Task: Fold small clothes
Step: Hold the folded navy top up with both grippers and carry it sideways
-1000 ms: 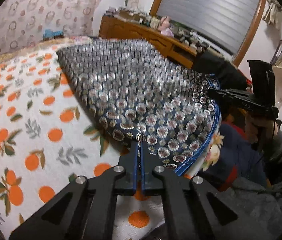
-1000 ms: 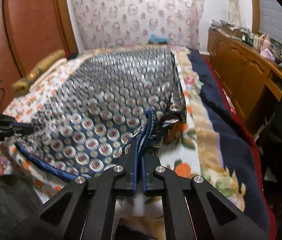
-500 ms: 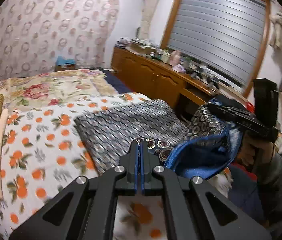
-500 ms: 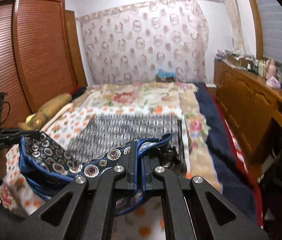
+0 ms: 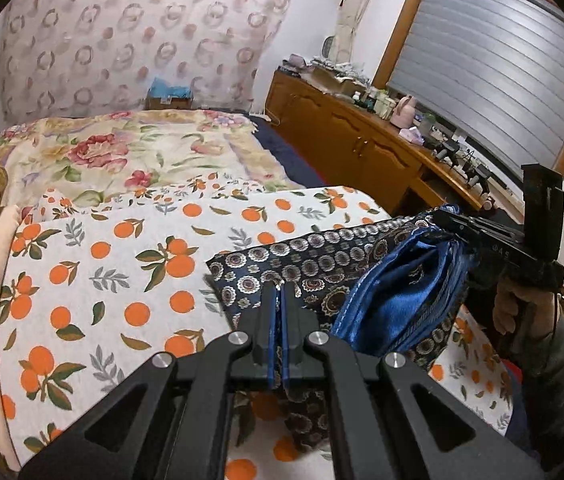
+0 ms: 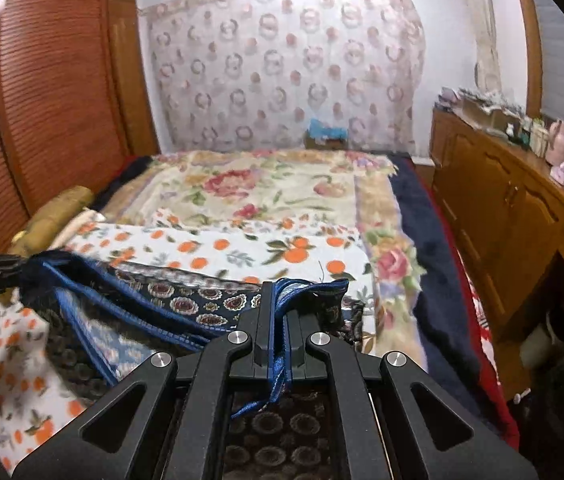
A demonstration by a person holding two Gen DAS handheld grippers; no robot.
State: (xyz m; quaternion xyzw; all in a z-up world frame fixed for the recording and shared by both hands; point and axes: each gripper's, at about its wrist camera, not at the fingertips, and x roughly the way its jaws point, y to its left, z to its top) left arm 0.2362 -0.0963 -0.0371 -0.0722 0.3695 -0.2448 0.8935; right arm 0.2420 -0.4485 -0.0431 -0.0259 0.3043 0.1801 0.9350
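**Garment lifted off the bed, fold not yet laid**

Pulled up and back toward the near edge over the last second: dark navy satin garment with a medallion print and bright blue lining (image 5: 314,264), earlier spread flat across the bed, now bunched and hanging between both tools. Clamped tight on the cloth's near edge with jaws fully closed: left gripper (image 5: 278,292). Likewise closed on a blue-piped hem, with a loop of cord trailing down between the fingers: right gripper (image 6: 278,292). Visible at the right of the left wrist view, that same right tool held in a gloved hand (image 5: 522,308), with cloth gathered at its tip.

Progress, as a judgement: early to middle. Two corners picked up and raised, lining showing where the fabric sags open, but no crease set and nothing laid flat. Left to do, most likely: carrying the held edge over to the far edge, lowering it, smoothing, then further folds.

Below, a white blanket printed with oranges and green leaves (image 5: 122,280) covering the near part of the bed; farther off, a cream quilt with large pink roses (image 6: 266,188) and a navy bedspread edge at the right. Along the right wall, a long wooden sideboard (image 6: 502,208) cluttered with small items beneath a grey roller shutter. On the far wall, a pale curtain with a ring pattern; at the left, a slatted reddish-brown wardrobe (image 6: 54,92).
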